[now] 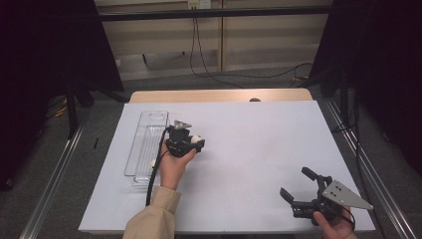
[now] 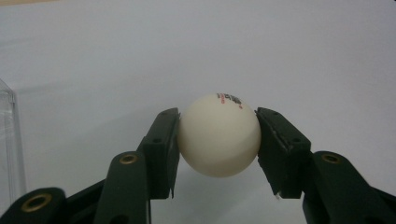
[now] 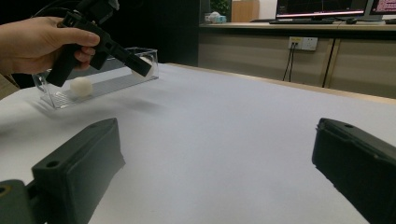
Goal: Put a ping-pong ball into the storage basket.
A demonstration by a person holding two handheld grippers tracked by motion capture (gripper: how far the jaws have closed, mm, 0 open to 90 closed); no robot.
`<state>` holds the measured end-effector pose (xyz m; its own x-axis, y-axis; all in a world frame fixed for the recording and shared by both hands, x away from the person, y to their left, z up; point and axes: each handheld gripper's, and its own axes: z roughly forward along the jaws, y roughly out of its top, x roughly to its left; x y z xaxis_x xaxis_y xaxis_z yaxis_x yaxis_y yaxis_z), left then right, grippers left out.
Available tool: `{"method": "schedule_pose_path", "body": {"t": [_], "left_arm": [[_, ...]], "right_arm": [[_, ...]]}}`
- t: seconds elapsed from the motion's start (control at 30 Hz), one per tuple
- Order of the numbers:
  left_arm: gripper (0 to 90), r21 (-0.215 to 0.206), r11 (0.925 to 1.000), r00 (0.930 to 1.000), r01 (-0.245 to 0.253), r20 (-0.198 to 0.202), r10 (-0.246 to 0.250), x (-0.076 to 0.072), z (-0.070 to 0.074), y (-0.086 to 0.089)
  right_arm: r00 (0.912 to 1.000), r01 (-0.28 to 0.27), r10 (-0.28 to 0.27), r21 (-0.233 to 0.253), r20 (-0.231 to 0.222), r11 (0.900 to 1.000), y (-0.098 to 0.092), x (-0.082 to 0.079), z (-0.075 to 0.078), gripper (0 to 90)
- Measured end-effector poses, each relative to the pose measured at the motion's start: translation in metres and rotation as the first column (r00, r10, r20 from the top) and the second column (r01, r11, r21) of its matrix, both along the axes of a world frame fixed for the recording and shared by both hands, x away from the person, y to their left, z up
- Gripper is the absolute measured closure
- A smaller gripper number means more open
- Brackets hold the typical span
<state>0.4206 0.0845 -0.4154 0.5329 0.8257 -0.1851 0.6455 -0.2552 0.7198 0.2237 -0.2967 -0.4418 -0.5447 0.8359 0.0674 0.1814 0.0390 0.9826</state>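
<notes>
A white ball [image 2: 219, 135] sits clamped between the two black jaws of the left gripper [image 2: 218, 140], one jaw pressing each side of it, with small red and dark print showing near its top. In the high view the ball [image 1: 196, 139] shows at the right end of the left gripper [image 1: 191, 142], held above the white table surface [image 1: 259, 149] in its left half, just right of a clear plastic tray [image 1: 144, 144]. The person's left hand [image 1: 174, 164] wraps the gripper's body from the near side, a tan sleeve [image 1: 154, 214] running back to the near edge, and a black cable [image 1: 155, 172] trails down beside the wrist. The tray lies lengthwise from near to far along the left part of the table. In the right gripper view a second white ball [image 3: 81, 87] rests inside the tray [image 3: 116, 79] at one end, apart from the held one.

The right gripper [image 1: 298, 186] is at the near right corner of the table, well apart from the tray, held in the right hand [image 1: 336, 224]. Its jaws are spread wide with nothing between them, and they point toward the left. A grey three-cornered plate [image 1: 343, 195] sits on top of it
</notes>
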Motion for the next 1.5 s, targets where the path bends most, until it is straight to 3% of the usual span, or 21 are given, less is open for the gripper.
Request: {"method": "schedule_pose_path", "body": {"t": [1.5], "left_arm": [[51.2,-0.009,0.9991,0.9991,-0.040,0.012,0.040,-0.005,0.010,0.021]], "right_arm": [[1.0000,-0.001,0.001,-0.001,0.000,1.000,0.000,0.000,0.000,1.0]]}}
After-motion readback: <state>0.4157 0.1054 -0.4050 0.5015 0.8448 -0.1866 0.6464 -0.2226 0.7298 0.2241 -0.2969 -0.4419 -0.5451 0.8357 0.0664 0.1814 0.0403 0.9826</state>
